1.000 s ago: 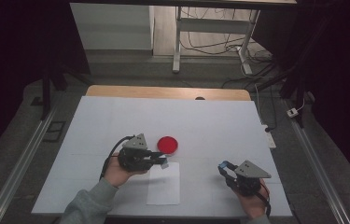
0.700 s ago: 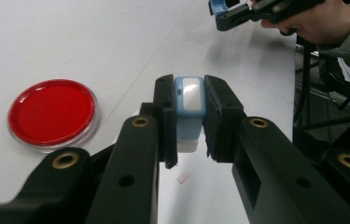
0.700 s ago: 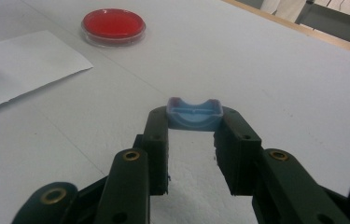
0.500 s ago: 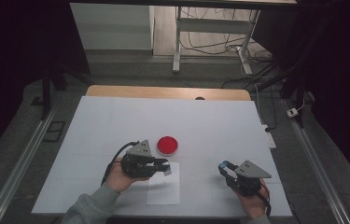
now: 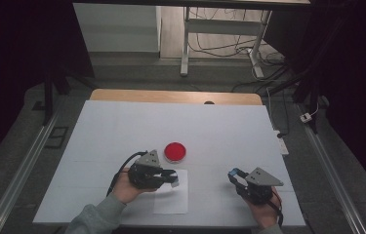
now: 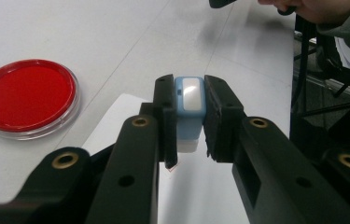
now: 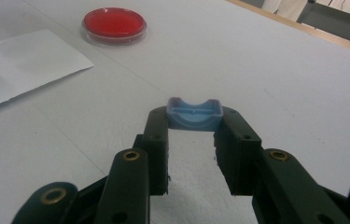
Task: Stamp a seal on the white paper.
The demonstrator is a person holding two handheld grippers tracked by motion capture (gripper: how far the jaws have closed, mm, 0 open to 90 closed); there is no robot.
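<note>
A person's left hand-held gripper (image 6: 189,119) is clamping a small blue stamp (image 6: 190,100) over the white paper sheet (image 5: 173,195) near the red ink pad (image 5: 175,151), seemingly poised to press down, while the right hand-held gripper (image 7: 194,128) is gripping its blue cap (image 7: 194,113) above the tabletop (image 5: 122,126).

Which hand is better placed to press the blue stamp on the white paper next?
The left: the left gripper holds the blue stamp right over the white paper. The right gripper holds the blue cap beside it.
</note>
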